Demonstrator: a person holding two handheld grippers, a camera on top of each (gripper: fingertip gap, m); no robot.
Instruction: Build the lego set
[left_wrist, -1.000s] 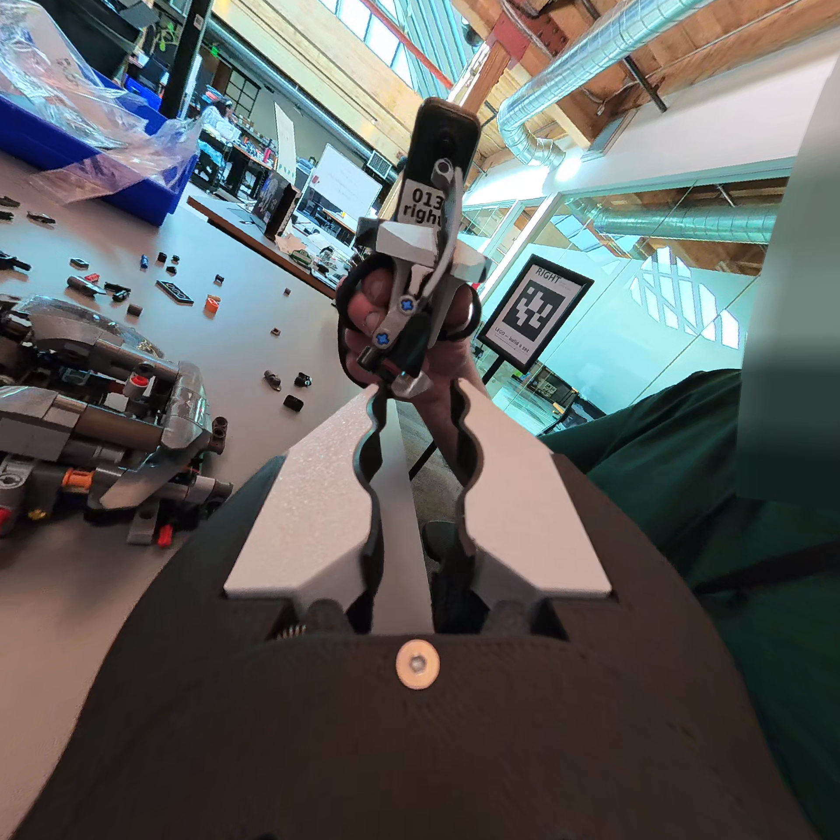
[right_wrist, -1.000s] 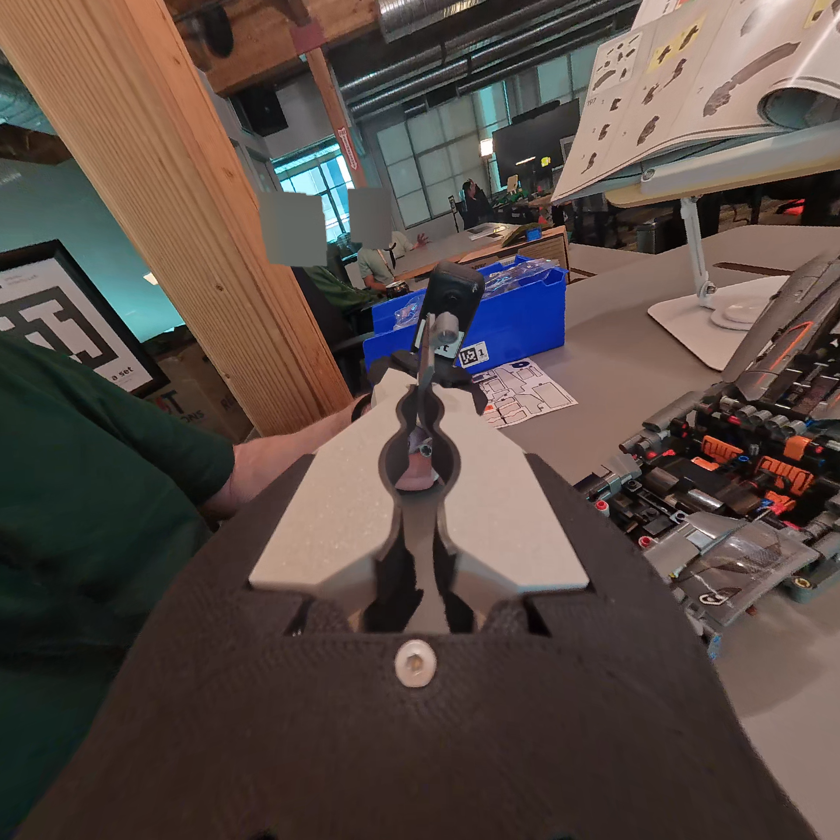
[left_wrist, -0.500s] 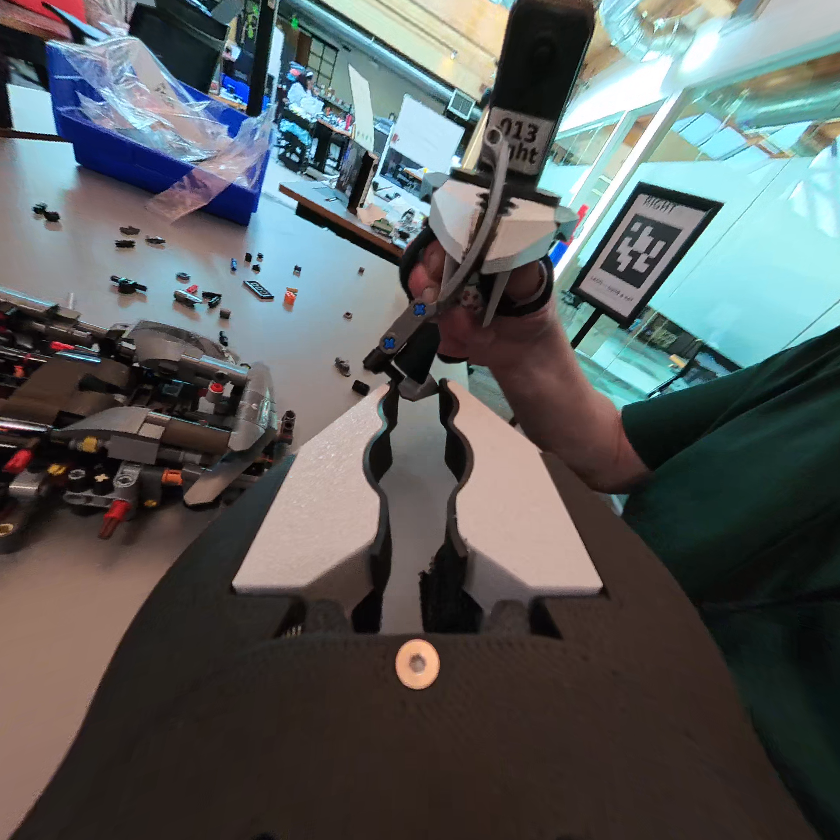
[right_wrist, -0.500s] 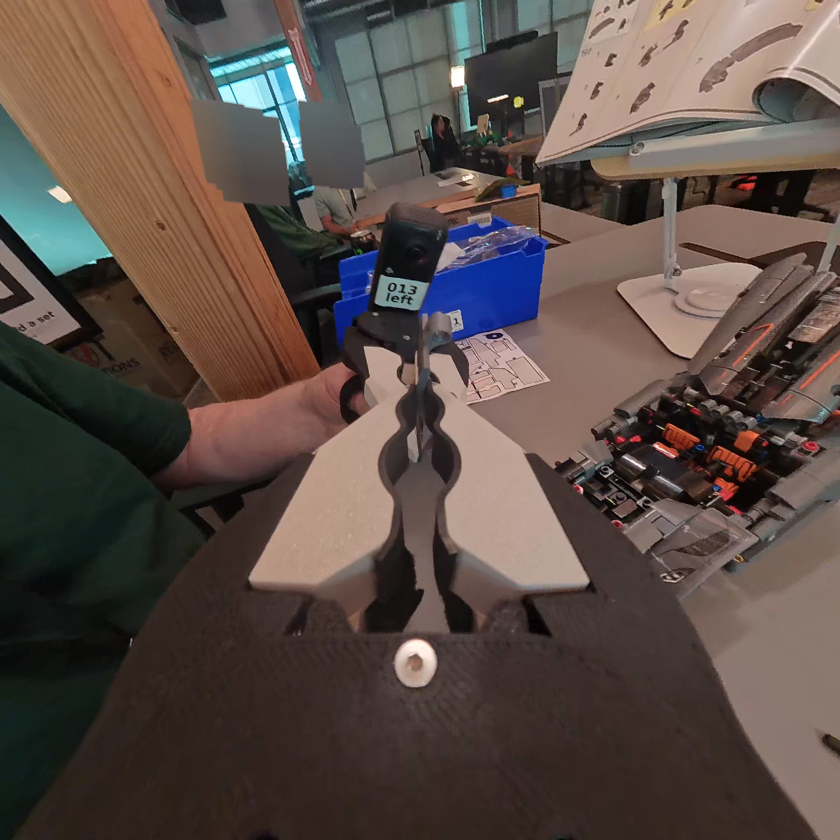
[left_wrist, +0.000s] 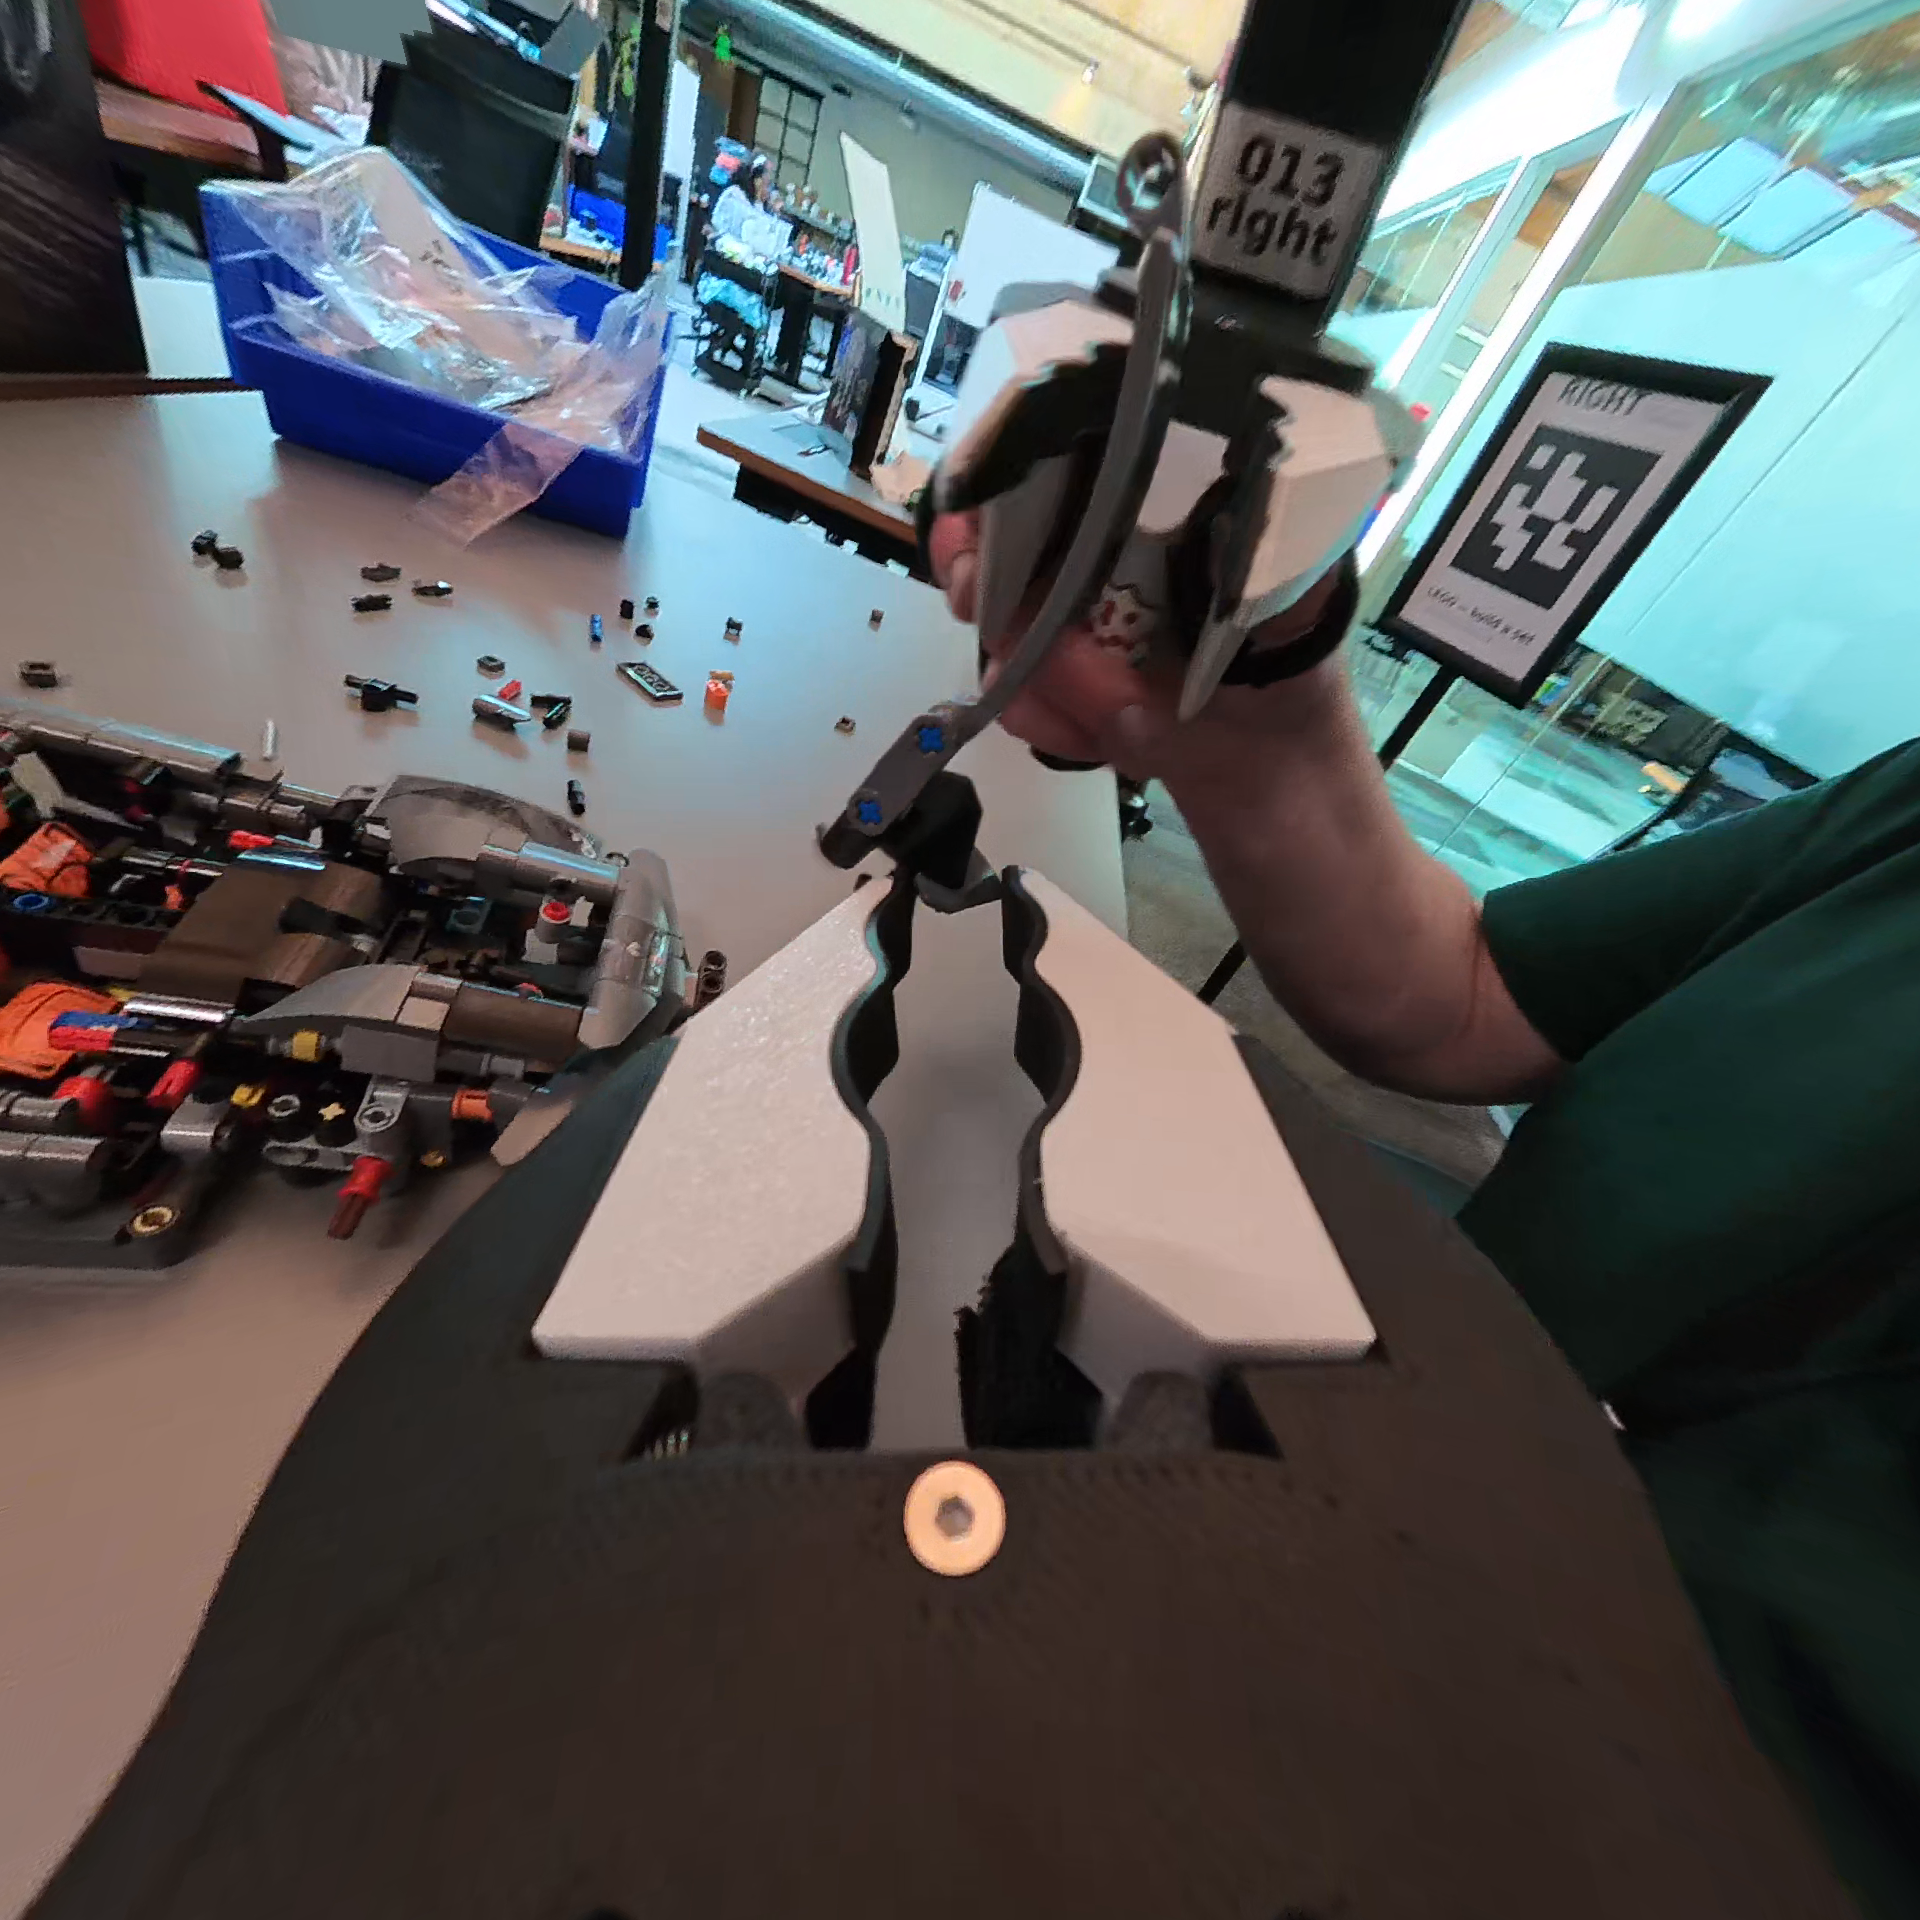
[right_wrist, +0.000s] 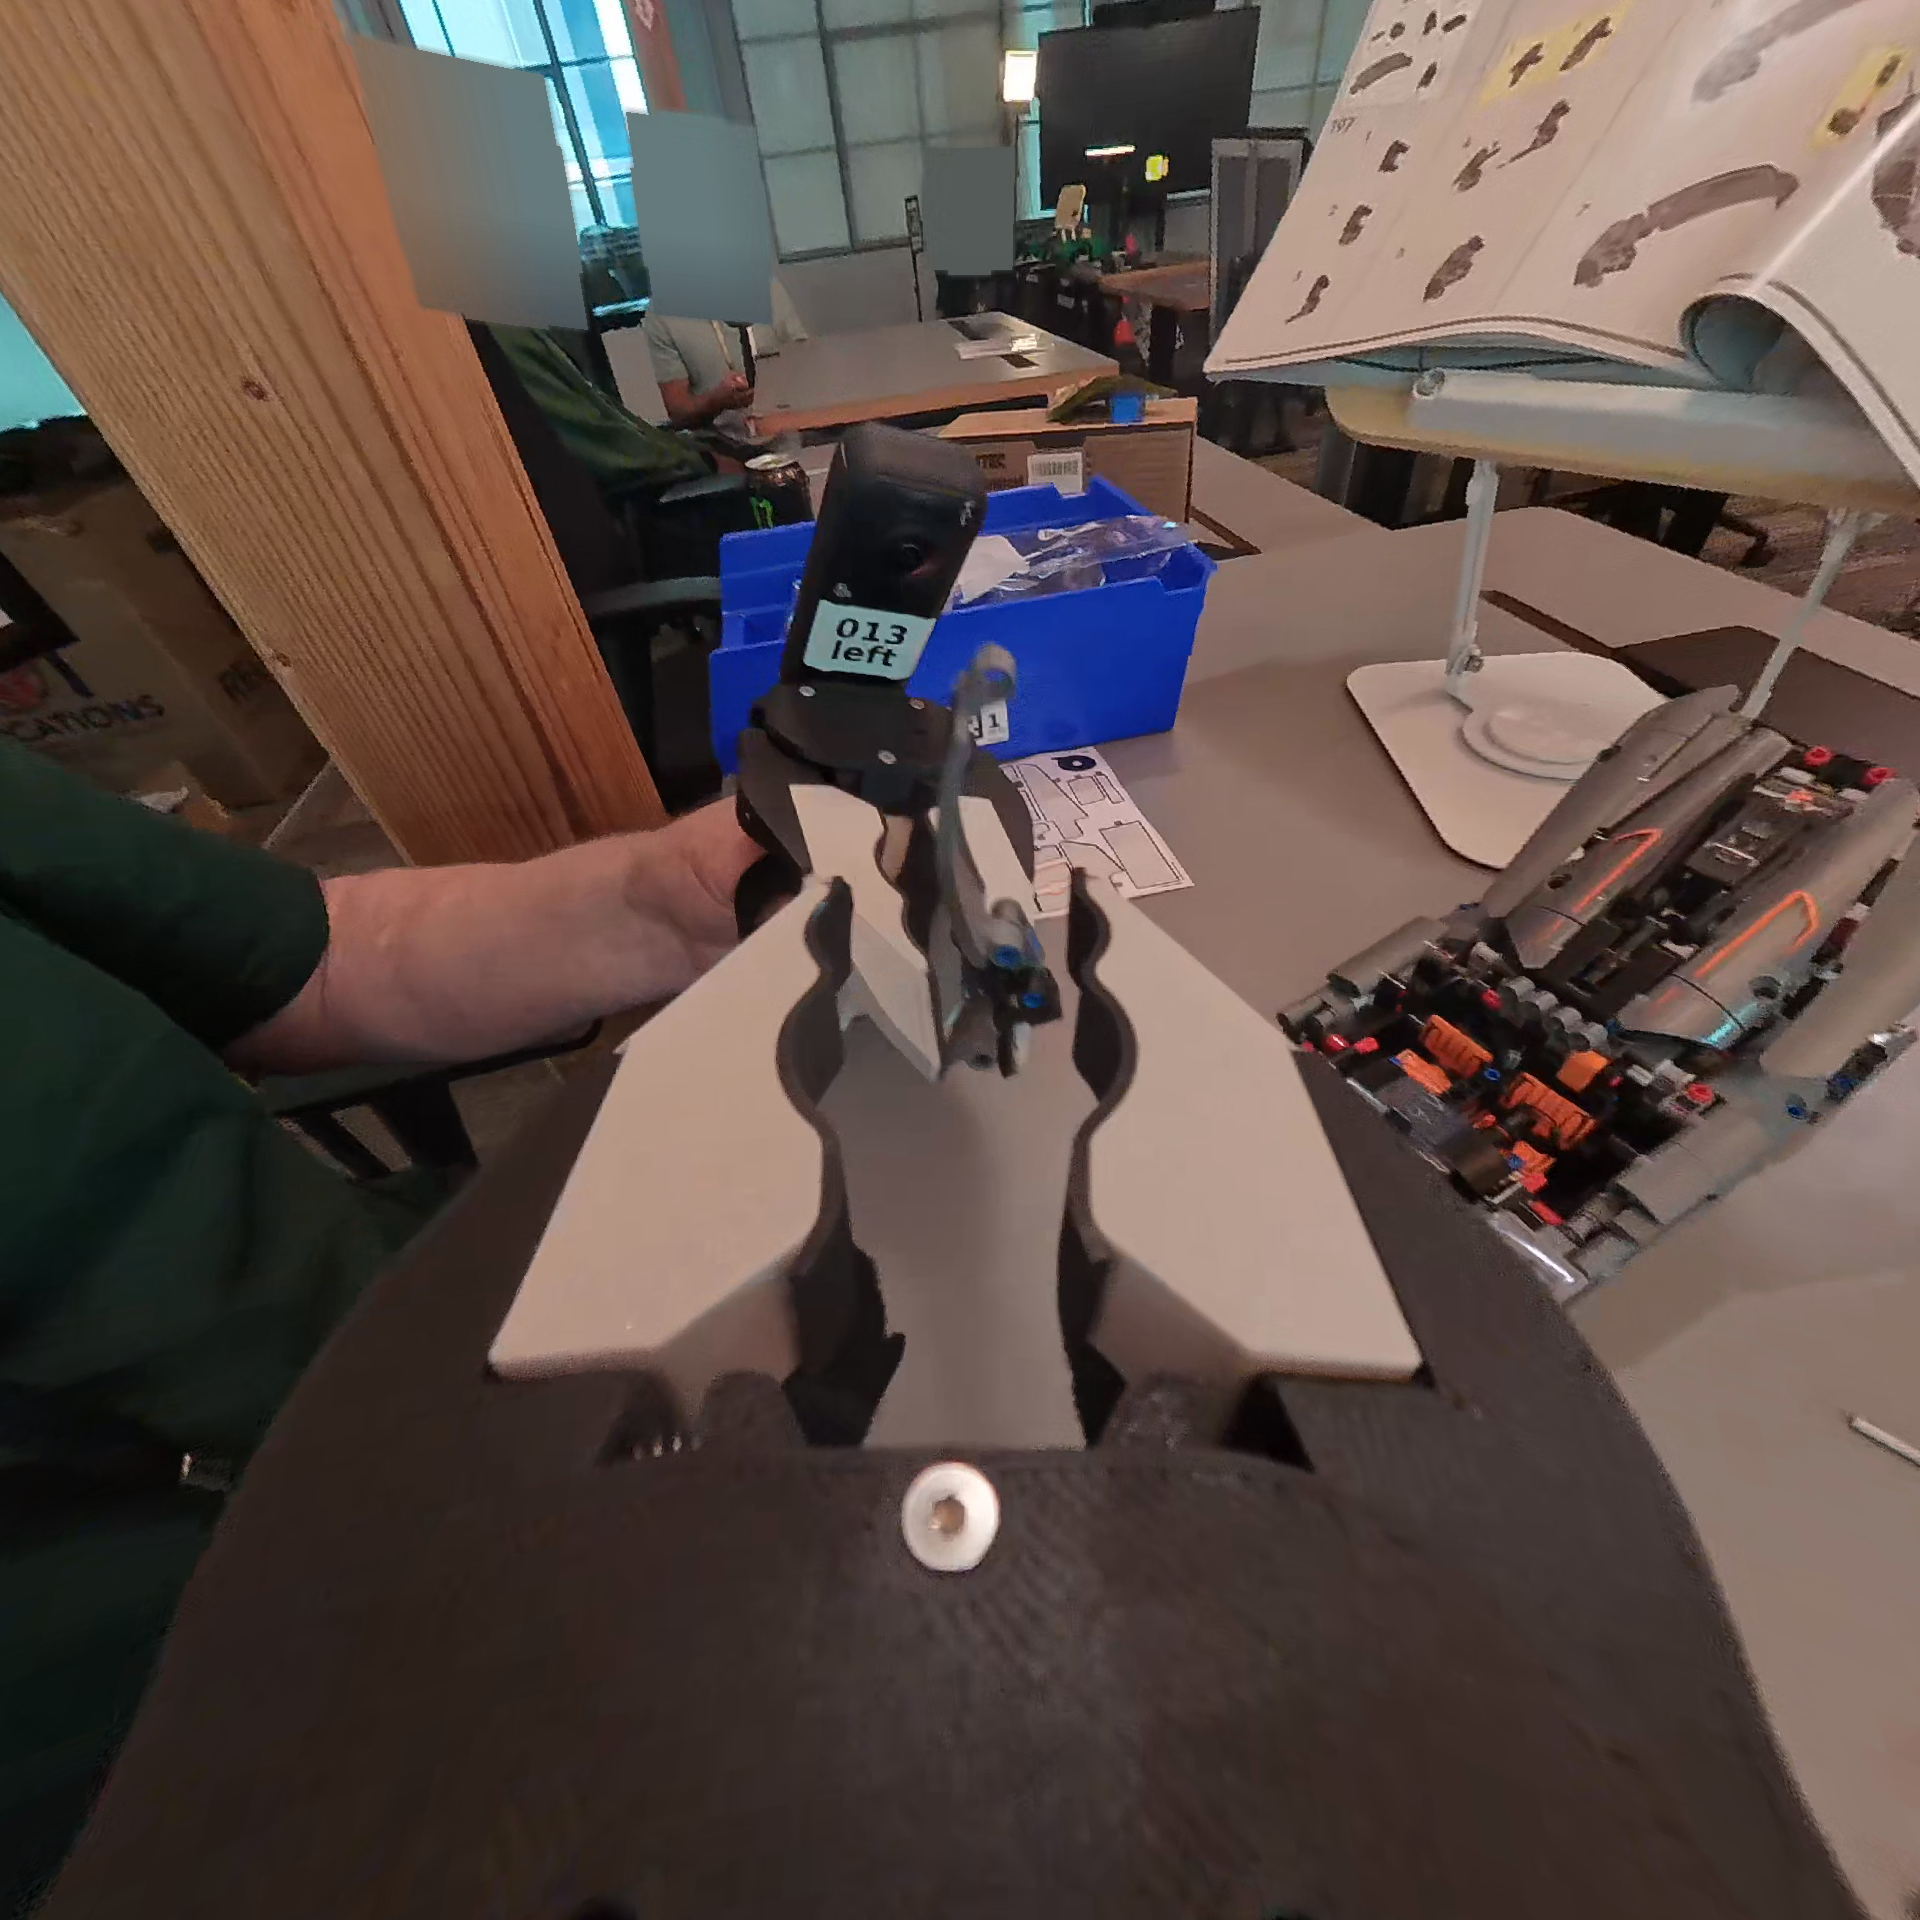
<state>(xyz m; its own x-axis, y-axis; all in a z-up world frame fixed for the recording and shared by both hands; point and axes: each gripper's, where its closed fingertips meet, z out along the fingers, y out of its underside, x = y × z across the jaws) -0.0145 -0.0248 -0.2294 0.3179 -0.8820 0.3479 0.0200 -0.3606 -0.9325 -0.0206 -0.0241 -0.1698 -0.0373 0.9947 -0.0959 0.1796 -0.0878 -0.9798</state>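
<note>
Grey and curved, a slim lego piece (left_wrist: 1049, 613) is pinched at its lower end by the fingertips of the left gripper (left_wrist: 948, 891) in the left wrist view, above the table (left_wrist: 208, 1455); the half-built model (left_wrist: 343, 997) lies to the left.

In the right wrist view, the right gripper (right_wrist: 951, 904) is spread wide around that piece (right_wrist: 971, 904) without touching it; the model (right_wrist: 1621, 997) sits to the right.
</note>
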